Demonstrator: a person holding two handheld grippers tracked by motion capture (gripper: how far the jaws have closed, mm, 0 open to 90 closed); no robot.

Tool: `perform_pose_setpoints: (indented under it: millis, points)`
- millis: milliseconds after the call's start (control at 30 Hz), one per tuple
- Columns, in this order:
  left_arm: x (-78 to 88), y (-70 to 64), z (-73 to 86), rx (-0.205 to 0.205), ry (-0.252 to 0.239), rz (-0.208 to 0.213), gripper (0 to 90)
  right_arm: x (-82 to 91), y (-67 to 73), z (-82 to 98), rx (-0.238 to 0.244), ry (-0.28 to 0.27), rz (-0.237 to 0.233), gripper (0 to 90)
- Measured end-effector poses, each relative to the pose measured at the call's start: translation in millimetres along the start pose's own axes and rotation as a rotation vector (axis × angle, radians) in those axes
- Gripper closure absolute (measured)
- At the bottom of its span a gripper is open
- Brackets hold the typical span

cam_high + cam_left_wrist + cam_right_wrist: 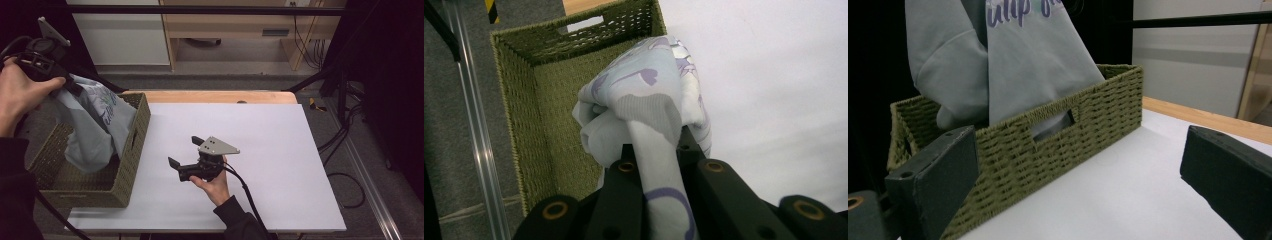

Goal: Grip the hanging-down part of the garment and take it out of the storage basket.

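White sheeting is covering the table (280, 150), with a wooden strip showing along its far edge. At the table's left edge an olive woven basket (131, 150) is sitting. The left gripper (70, 85), raised above the basket's far left corner, is clamping its jaws on a pale grey sweatshirt (95, 130) with purple print, whose lower folds are hanging down into the basket. Near the table's middle, the right gripper (182, 151) is hovering with its jaws spread wide apart, gripping nothing and pointing toward the basket's handle slot (1053, 125).
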State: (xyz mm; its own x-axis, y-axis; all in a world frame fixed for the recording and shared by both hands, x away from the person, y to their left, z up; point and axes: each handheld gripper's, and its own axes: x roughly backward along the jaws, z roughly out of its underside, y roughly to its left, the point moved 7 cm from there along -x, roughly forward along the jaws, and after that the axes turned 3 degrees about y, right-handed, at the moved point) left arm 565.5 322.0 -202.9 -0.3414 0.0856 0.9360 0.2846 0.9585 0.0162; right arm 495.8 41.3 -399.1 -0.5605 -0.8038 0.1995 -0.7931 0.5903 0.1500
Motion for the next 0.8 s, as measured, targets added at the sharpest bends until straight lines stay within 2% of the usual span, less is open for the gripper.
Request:
perform_pose_setpoints:
  millis: [67, 133, 167, 233, 400, 433, 633, 800]
  points:
    - [-0.1, 0.3, 0.0, 0.000, 0.002, 0.000, 85.1, -11.4, 1.7, -3.7, 0.005, 0.004, -0.009, 2.8]
    - [0.0, 0.4, 0.0, 0.000, 0.002, 0.001, 85.1, -14.4, 2.8, -4.9, -0.001, 0.002, -0.012, 2.9]
    - [0.0, 0.5, -0.1, -0.001, 0.002, 0.001, 85.1, -23.0, 5.5, -7.5, 0.000, 0.006, -0.021, 3.2]
    - [-0.4, 0.6, -0.3, -0.002, 0.003, 0.000, 85.1, -26.9, 6.9, -8.4, 0.009, 0.013, -0.024, 3.6]
    - [-0.5, 0.9, 0.3, -0.003, 0.006, 0.000, 85.1, -48.3, 17.2, -12.9, 0.029, 0.030, -0.043, 4.6]
    - [0.0, 1.1, 0.6, -0.005, 0.006, -0.001, 85.1, -57.4, 21.1, -14.8, 0.027, 0.034, -0.049, 4.8]
    - [1.4, 2.3, 1.0, -0.006, 0.001, 0.000, 85.0, -74.7, 29.8, -18.8, 0.046, 0.046, -0.063, 5.2]
    - [2.6, 2.7, 1.1, -0.009, 0.003, -0.001, 85.0, -91.4, 39.0, -21.9, 0.042, 0.045, -0.086, 6.2]
